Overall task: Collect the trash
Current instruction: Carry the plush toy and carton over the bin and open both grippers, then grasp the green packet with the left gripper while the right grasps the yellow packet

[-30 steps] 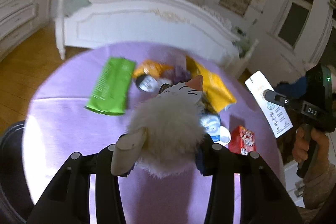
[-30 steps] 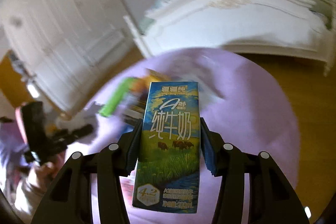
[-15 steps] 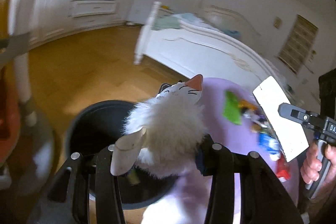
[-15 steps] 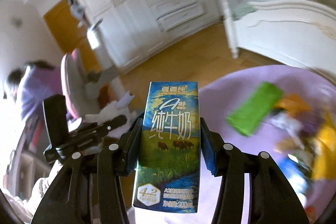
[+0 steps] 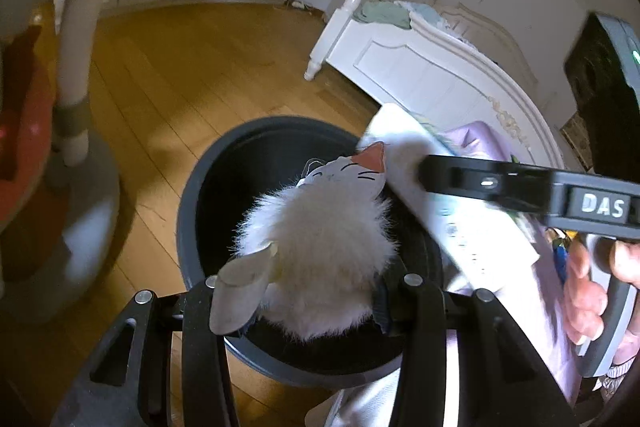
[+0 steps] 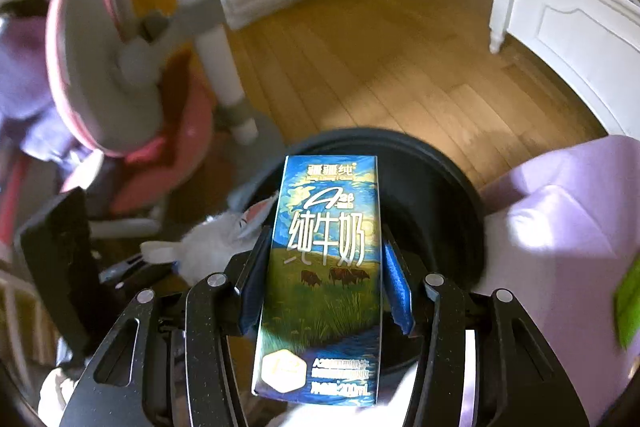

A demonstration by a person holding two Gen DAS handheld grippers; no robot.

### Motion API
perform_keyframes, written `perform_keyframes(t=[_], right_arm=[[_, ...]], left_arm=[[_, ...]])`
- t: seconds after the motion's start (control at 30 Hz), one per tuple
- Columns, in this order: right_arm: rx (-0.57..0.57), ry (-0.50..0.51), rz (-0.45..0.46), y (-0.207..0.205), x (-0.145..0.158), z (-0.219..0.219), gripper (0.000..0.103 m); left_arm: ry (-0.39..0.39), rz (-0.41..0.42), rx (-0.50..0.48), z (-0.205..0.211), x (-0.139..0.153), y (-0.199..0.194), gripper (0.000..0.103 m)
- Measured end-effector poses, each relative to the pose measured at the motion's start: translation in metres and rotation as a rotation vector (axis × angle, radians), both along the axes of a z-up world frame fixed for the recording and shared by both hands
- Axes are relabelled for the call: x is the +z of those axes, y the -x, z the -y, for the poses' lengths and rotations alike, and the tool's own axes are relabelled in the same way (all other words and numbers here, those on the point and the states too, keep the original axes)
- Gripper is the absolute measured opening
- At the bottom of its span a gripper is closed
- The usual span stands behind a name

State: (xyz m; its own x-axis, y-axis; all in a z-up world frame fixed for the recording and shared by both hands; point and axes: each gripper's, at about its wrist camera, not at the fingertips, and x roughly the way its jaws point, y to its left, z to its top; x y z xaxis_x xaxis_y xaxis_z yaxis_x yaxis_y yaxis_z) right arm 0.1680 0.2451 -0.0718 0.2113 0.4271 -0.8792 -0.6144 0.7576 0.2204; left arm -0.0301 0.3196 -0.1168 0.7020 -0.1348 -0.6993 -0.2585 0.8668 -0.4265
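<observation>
Hanging over the open mouth of the black bin (image 5: pixel 188 211), the left gripper (image 5: pixel 316 291) has its jaws clenched on a fluffy white cat toy (image 5: pixel 320 251); just beside it, over the same bin by the edge of the purple-clothed table (image 6: pixel 560 227), the right gripper (image 6: pixel 324 287) has its jaws grasping a blue milk carton (image 6: pixel 324 267).

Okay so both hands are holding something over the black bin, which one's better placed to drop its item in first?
Probably the left. Its fluffy cat toy sits over the middle of the bin. The right gripper's milk carton hangs nearer the bin's rim by the purple cloth.
</observation>
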Motion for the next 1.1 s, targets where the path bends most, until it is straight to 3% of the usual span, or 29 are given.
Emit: perform_keyframes(t=[0.33, 0.43, 0.53, 0.6, 0.83, 0.97, 1.1], right_arm=[[-0.014, 0.04, -0.017, -0.012, -0.024, -0.016, 0.051], [-0.012, 0.048, -0.022, -0.012, -0.025, -0.016, 0.051], [-0.02, 0.036, -0.032, -0.014, -0.026, -0.016, 0.054], [-0.029, 0.008, -0.032, -0.015, -0.022, -0.011, 0.061], [-0.064, -0.178, -0.036, -0.005, 0.005, 0.027, 0.062], [-0.085, -0.298, 0.031, 0.015, 0.035, 0.071, 0.062], [-0.151, -0.389, 0.121, 0.034, 0.063, 0.133, 0.072]], left_arm=[[0.005, -0.044, -0.034, -0.008, -0.026, -0.005, 0.044], [-0.012, -0.056, -0.038, -0.003, -0.024, -0.005, 0.048], [-0.042, -0.067, -0.031, 0.0, -0.019, -0.006, 0.061], [-0.063, -0.062, -0.023, 0.001, -0.014, -0.004, 0.072], [-0.095, -0.03, -0.045, 0.012, 0.011, 0.0, 0.072], [-0.116, 0.022, -0.098, 0.039, 0.041, -0.004, 0.072], [-0.134, 0.069, -0.183, 0.078, 0.069, -0.017, 0.072]])
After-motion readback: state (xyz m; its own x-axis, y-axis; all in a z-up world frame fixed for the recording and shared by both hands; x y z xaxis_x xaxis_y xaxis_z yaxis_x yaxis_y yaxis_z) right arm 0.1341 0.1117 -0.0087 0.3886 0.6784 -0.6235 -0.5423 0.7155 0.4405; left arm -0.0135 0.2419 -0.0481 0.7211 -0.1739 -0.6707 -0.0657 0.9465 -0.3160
